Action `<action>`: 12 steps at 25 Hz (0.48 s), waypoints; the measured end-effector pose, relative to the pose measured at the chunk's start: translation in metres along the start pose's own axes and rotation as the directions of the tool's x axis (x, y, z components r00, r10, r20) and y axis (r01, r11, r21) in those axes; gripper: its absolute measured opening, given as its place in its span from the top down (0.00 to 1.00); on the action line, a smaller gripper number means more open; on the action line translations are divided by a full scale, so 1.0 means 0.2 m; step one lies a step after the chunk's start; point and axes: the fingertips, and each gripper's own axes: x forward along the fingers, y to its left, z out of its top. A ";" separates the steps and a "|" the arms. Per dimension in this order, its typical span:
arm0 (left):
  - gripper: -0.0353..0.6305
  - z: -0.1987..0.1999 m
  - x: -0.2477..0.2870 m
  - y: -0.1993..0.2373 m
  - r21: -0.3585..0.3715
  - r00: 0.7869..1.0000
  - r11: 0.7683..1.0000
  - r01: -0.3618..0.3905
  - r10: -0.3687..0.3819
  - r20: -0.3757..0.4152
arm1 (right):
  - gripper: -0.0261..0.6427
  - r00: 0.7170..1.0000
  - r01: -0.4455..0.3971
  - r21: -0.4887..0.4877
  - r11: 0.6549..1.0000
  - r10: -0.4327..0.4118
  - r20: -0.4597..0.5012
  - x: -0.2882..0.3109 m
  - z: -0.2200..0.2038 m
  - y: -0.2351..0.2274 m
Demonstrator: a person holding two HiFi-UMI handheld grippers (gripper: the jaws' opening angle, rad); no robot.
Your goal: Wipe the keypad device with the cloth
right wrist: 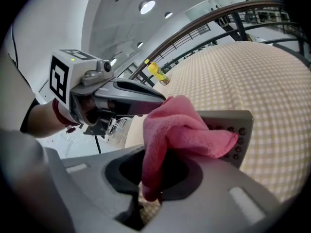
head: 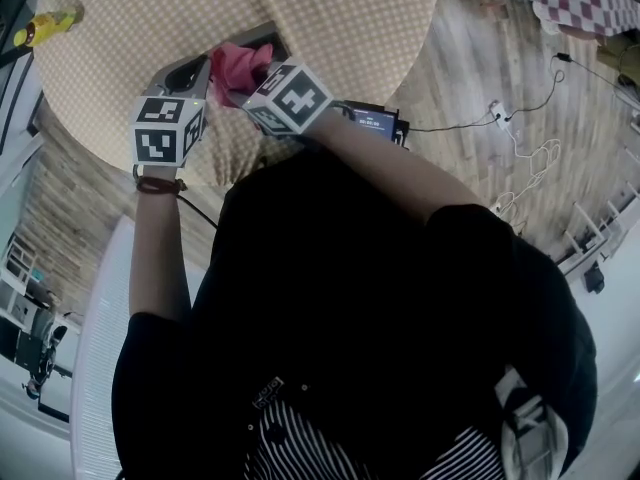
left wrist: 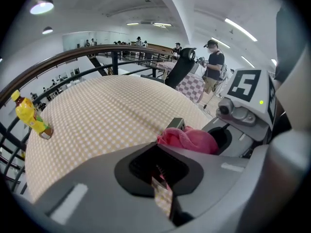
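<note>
Pink cloth (right wrist: pixel 184 125) in right tool (right wrist: pixel 148 198) drapes over keypad device (right wrist: pixel 239 130).

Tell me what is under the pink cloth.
The grey keypad device lies under the pink cloth, on the checked table. Only one end with dark buttons shows; the cloth covers the rest.

Cloth (right wrist: pixel 180 125): soft, fluffy fabric.
Keypad device (right wrist: pixel 245 118): made of smooth, matt plastic.
Worktop (left wrist: pixel 107 106): covered with woven checked fabric.
Floor (head: pixel 470 78): laid with wood planks.
Bottle (left wrist: pixel 30 114): shiny plastic.
</note>
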 end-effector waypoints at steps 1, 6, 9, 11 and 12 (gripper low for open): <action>0.94 0.00 0.02 0.01 -0.003 1.000 1.000 -0.001 0.001 -0.005 | 0.87 1.000 0.008 0.002 1.000 -0.008 0.005 0.02 0.00 -0.01; 0.94 -0.02 0.06 0.03 -0.009 1.000 1.000 0.002 -0.002 -0.024 | 0.87 0.997 0.063 0.079 0.995 -0.066 0.036 0.08 -0.04 -0.07; 0.94 -0.03 0.09 0.03 -0.006 1.000 1.000 0.007 -0.007 -0.029 | 0.87 0.996 0.066 0.066 0.996 -0.069 0.048 0.10 -0.04 -0.08; 0.94 -0.03 0.09 0.03 -0.009 1.000 1.000 0.007 -0.007 -0.027 | 0.87 0.996 0.069 0.075 0.995 -0.072 0.047 0.11 -0.05 -0.09; 0.94 -0.03 0.10 0.03 -0.009 1.000 1.000 0.009 -0.009 -0.030 | 0.87 0.996 0.071 0.084 0.994 -0.075 0.045 0.11 -0.05 -0.10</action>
